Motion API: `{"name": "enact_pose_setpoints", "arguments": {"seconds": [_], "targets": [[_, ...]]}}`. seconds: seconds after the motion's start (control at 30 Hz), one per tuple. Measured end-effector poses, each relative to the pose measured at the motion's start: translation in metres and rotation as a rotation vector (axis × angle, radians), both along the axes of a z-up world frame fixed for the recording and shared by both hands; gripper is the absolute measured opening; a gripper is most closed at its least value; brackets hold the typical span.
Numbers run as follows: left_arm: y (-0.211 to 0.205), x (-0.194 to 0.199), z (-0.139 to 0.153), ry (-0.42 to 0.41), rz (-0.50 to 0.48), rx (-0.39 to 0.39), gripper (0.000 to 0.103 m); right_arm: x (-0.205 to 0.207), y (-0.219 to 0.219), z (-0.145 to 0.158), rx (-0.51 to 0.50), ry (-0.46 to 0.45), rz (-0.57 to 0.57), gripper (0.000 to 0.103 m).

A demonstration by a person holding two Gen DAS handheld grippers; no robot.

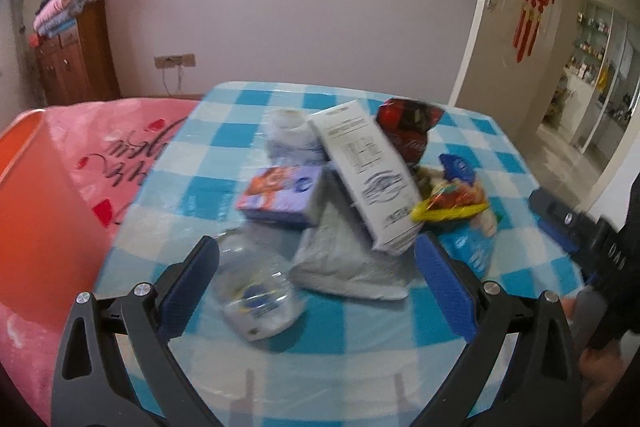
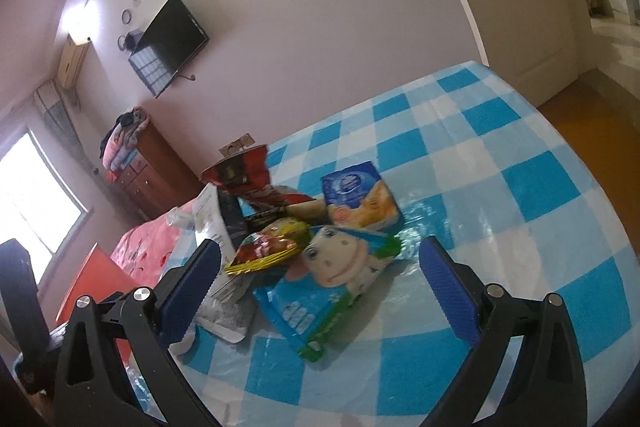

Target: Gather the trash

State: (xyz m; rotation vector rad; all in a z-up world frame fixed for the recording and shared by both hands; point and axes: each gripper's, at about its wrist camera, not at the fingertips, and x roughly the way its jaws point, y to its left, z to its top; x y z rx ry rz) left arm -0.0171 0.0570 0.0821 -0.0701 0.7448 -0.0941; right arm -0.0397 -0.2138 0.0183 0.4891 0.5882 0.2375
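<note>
Both tongs wide apart; L (image 1: 316,263) over bottle (image 1: 256,295), R (image 2: 320,263) over cow pouch (image 2: 340,267).

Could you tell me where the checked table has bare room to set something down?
Bare cloth lies right of the cow-print packet, out to the table edge, and behind the blue packet. Another strip lies nearer than the clear bottle. The middle is crowded: white carton, grey bag and wrappers overlap.

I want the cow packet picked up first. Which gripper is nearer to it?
Right. The right gripper hangs open right over the cow packet; the left gripper is open over the bottle, across the pile.
</note>
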Motion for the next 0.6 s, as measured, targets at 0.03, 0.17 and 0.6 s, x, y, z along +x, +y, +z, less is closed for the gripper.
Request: {"name": "enact_pose_setpoints", "arguments": {"seconds": [0.03, 0.17, 0.6], "targets": [[-0.003, 0.005, 0.001, 0.007, -0.002, -0.011, 0.099, 0.001, -0.003, -0.001, 0.008, 0.002, 0.001, 0.098], [-0.017, 0.026, 0.005, 0.011, 0.001, -0.034, 0.099, 0.01, -0.01, -0.008, 0.038, 0.034, 0.018, 0.098], [-0.037, 0.088, -0.01, 0.119, 0.043, -0.147, 0.082, 0.023, -0.005, -0.025, 0.077, 0.143, 0.078, 0.083]]}}
